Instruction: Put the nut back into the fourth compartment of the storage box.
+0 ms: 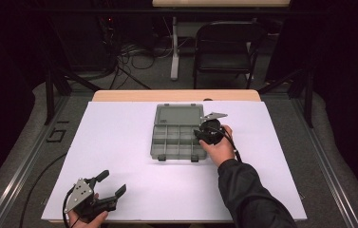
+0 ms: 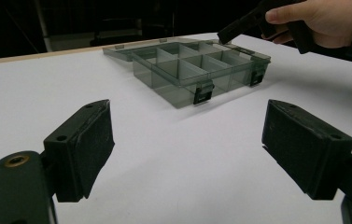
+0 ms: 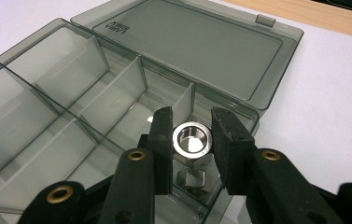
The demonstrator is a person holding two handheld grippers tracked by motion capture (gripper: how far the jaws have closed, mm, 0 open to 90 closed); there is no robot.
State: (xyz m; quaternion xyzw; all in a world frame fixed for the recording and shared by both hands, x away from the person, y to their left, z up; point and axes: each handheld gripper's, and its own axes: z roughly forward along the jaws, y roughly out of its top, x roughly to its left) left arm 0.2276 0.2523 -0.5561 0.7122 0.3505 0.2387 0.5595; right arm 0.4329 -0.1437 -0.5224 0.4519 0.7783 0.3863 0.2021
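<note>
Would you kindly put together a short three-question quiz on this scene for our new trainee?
1. True or false: the right tool holds a metal hex nut between its jaws.
2. Over which part of the open compartment box does that tool hang? A) the flat lid B) a compartment at the box's right end C) the bare table beside it
3. Fill in: the left tool, resting near the table's front edge, has its jaws ____.

Key
1. True: the nut sits gripped between the pads.
2. B: the right gripper view shows the nut above an end compartment next to the lid hinge.
3. Open: nothing lies between them.
</note>
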